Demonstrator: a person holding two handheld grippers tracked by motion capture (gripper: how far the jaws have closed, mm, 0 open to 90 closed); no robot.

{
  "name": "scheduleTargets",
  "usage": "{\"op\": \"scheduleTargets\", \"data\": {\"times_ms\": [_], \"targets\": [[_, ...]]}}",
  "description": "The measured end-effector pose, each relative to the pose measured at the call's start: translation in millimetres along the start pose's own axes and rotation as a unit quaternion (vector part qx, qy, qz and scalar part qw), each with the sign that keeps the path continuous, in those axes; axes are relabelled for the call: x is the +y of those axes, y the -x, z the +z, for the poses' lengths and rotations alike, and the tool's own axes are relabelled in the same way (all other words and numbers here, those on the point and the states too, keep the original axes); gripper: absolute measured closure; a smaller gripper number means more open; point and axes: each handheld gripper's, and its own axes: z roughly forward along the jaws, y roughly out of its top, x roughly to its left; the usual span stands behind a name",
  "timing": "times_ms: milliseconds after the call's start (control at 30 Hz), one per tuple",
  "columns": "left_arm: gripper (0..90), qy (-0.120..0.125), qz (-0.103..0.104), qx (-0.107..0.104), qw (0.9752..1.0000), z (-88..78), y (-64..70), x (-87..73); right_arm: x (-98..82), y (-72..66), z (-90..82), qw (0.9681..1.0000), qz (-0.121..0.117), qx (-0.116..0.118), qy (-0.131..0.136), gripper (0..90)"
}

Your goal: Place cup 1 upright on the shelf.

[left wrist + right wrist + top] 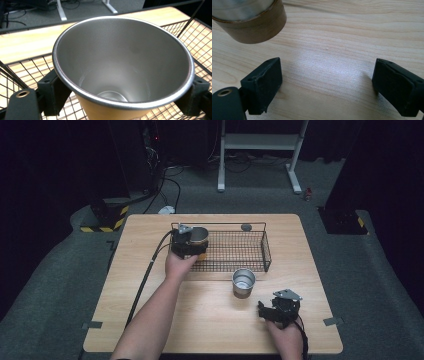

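Note:
My left gripper [192,247] is shut on a steel cup with a yellow outside [199,236], held upright over the left end of the black wire basket [235,251]. In the left gripper view the cup [120,60] sits between both black jaws, which press its sides, with basket mesh underneath it. A second steel cup with a brown base [243,282] stands on the wooden table in front of the basket. My right gripper [267,310] rests low near the table's front right, open with nothing between its jaws. That brown-based cup [249,22] shows just beyond it in the right gripper view.
A small grey round object [246,226] lies on the table [150,320] behind the basket. A white frame stand [260,150] and cables are on the floor beyond the table. The table's edges drop off on all sides.

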Motion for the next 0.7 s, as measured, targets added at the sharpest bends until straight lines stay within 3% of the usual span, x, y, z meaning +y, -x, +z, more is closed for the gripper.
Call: {"op": "scheduleTargets", "data": {"times_ms": [700], "targets": [[14.8,-0.046,0.008,0.023,0.9986,11.5,1.2,-3.8,0.0,0.0,0.0,1.0,0.0,0.0,0.0,9.2]]}}
